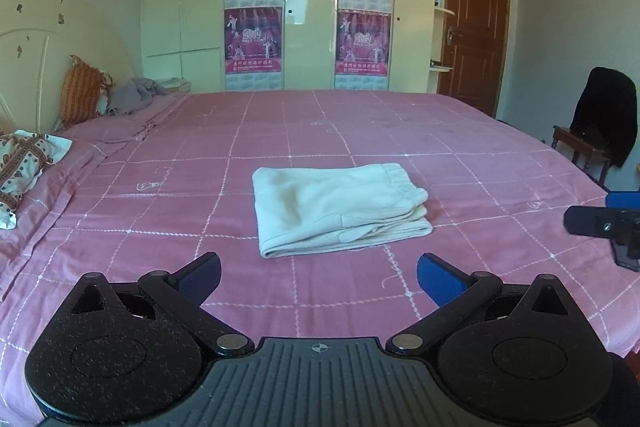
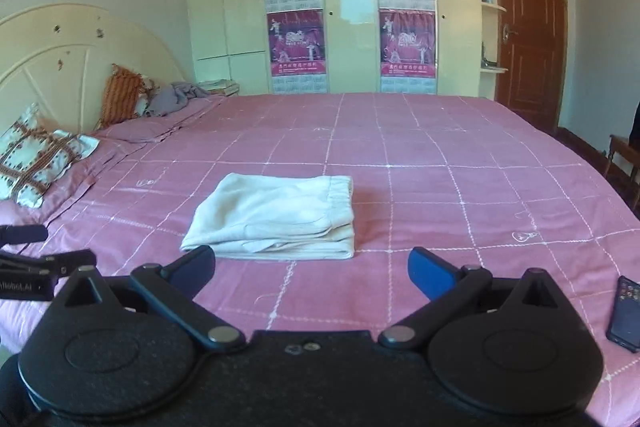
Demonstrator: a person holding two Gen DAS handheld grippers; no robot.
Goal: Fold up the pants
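Folded pants on the pink bed, both claws wide open and empty.

The pale pants (image 1: 340, 211) lie folded in a neat stack near the middle of the pink bed (image 1: 460, 155), with the waistband on the right. The left claw (image 1: 318, 277) is on the near side of the pants, not touching them. The right claw (image 2: 310, 269) is also on the near side. A dark phone (image 2: 626, 313) lies at the right edge of the bed.
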